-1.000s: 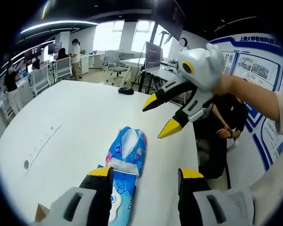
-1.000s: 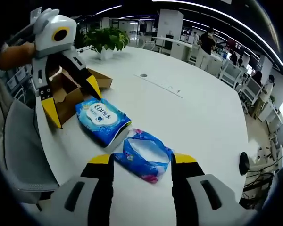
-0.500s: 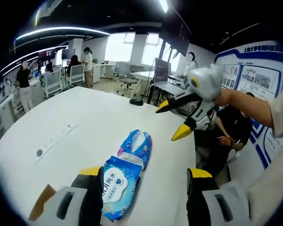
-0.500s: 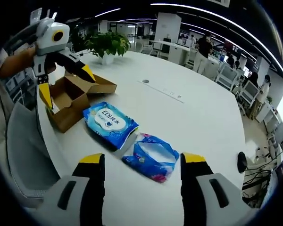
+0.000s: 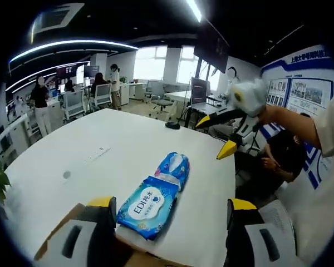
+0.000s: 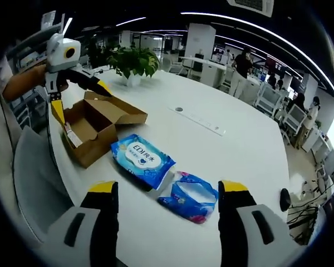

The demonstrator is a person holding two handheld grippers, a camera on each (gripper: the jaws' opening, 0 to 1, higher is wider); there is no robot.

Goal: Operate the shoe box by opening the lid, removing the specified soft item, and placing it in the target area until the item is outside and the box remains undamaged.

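The box (image 6: 100,125) sits open at the table (image 6: 234,144) edge, flap folded back, but I can't really make out what's inside, maybe a thin item leaning on one inner wall, too small to tell. In the left gripper view only a brown corner of it pokes up at the bottom, cut off by the jaws. Two soft packs are out on the table: a blue wipes pack (image 6: 142,160) just beside the box, and a crinkly blue bag (image 6: 190,195) touching or nearly touching its far end; same pair shows in the left gripper view as wipes pack (image 5: 148,204) and bag (image 5: 175,166). Text on the wipes label is only partly readable. Left gripper (image 6: 78,97) hangs over the box with yellow tips spread wide, holding nothing; right gripper (image 5: 214,135) floats above the far table edge, jaws also wide apart and empty. Compared with a second ago both grippers have pulled back: the left one was right down by the wipes pack, now it's up over the box, and more of the table and box comes into view. The packs look like they've stayed put. Count: one box, two packs, two grippers, one plant (image 6: 131,60), plus several people in the background, blurry.
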